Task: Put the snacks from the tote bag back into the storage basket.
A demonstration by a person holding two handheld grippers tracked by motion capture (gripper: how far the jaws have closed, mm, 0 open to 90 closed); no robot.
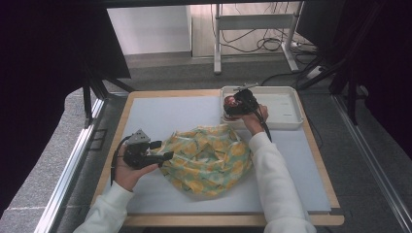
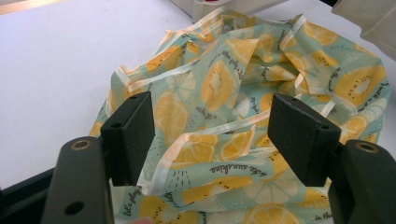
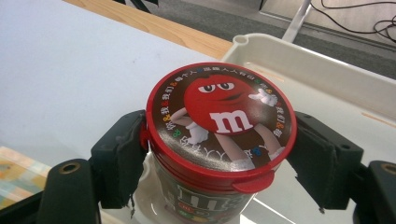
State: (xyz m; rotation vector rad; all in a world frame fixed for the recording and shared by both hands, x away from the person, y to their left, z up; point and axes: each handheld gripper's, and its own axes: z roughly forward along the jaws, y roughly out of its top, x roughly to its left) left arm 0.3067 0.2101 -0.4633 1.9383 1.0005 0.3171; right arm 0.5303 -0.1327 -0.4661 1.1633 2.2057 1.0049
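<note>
A brown candy tub with a red lid [image 3: 219, 112] stands upright between the jaws of my right gripper [image 3: 217, 154], and both pads press on its sides just below the lid. In the high view that right gripper [image 1: 238, 103] holds the tub [image 1: 229, 102] over the left end of a white tray [image 1: 286, 104]. Whether the tub rests on the tray floor I cannot tell. A crumpled cloth bag with a lemon print [image 1: 209, 158] lies mid-table. My left gripper [image 1: 167, 156] is at its left edge. Its jaws stand wide open over the cloth [image 2: 219, 93], not pinching it.
The white tray's rim [image 3: 327, 70] runs behind the tub, at the table's far right. A grey mat [image 1: 170, 114] covers the wooden table. Metal rails flank both sides. A table frame and cables lie on the floor beyond.
</note>
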